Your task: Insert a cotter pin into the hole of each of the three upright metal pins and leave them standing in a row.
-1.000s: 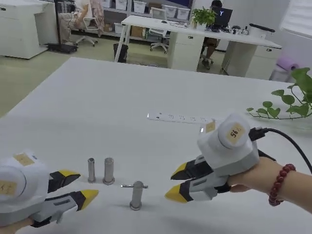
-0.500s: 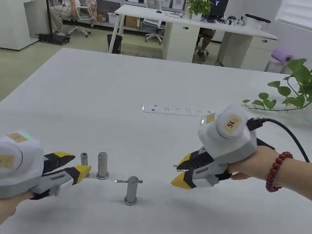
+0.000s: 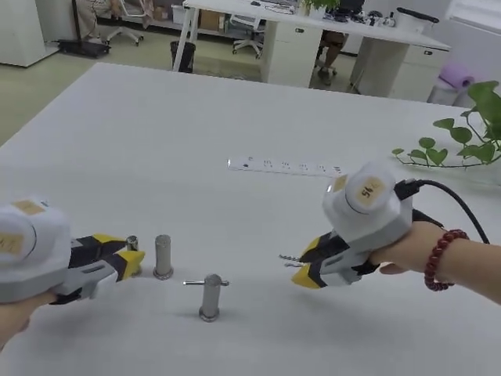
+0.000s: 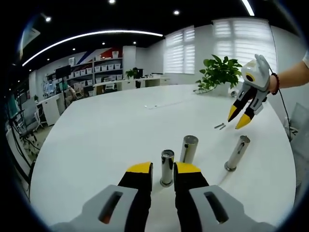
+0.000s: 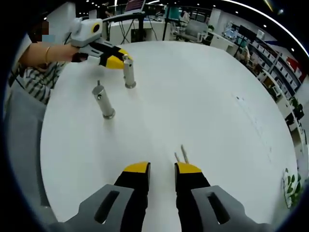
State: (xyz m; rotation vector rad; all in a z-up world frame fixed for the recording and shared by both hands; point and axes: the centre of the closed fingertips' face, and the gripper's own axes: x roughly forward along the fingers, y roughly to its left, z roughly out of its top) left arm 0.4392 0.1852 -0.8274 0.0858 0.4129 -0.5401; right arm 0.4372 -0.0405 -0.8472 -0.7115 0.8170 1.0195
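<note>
Our left tool [image 4: 162,167], jaws spread, straddles the short metal pin [image 4: 167,164] left of the cottered metal pin [image 3: 209,294]. Right of it, our right tool [image 5: 161,166], also spread, hovers at two loose cotter pins [image 5: 181,154] on the desk [image 3: 235,117]. A careless squeeze could topple that short pin, or skid the cotters away.

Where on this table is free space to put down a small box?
Free: the wide stretch of table beyond the power strip, and the band between that strip and the three metal pins. Crowded: around the pins with the left gripper, and the loose cotter pins at the right gripper.
</note>
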